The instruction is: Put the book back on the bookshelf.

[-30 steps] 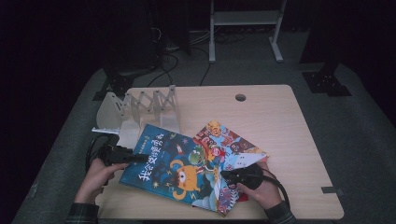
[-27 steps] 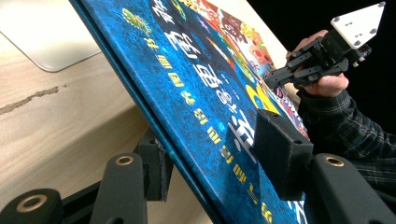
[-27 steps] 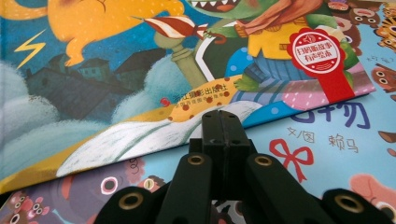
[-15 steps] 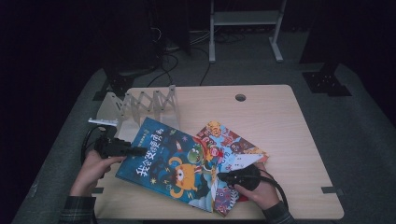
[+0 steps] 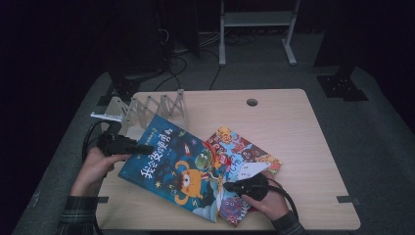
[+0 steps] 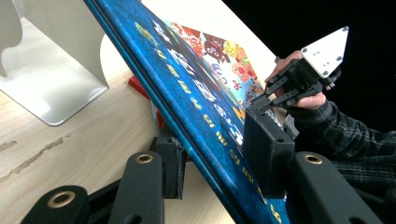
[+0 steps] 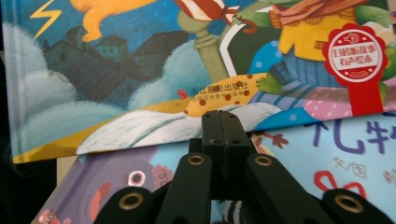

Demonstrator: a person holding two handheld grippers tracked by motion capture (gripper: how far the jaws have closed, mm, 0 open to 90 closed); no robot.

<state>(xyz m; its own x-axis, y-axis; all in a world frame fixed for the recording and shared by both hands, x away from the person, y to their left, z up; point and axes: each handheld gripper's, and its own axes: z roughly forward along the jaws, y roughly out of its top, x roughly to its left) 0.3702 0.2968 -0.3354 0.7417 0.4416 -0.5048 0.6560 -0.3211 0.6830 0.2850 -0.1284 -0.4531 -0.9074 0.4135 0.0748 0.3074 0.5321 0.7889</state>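
A blue picture book (image 5: 181, 166) with an orange monster on its cover lies tilted over a second, colourful book (image 5: 244, 152) on the wooden table (image 5: 303, 132). My left gripper (image 5: 146, 147) holds the blue book's left edge off the table. In the left gripper view the blue book (image 6: 196, 88) slants between the pads of the left gripper (image 6: 217, 158), whose jaws have just been closing on it. My right gripper (image 5: 229, 186) is shut with nothing between its jaws. Its tips (image 7: 223, 126) rest on the colourful book (image 7: 327, 154) at the blue book's (image 7: 140, 56) lower edge.
A white zigzag book rack (image 5: 151, 107) stands at the table's back left, close behind the lifted book edge; its base (image 6: 46, 70) lies near the left gripper. A cable hole (image 5: 252, 102) sits at the back. Both forearms come in from the near edge.
My left gripper has risen and carried the blue book's left edge up, so the book tilts more steeply. The right gripper has stayed where it was.
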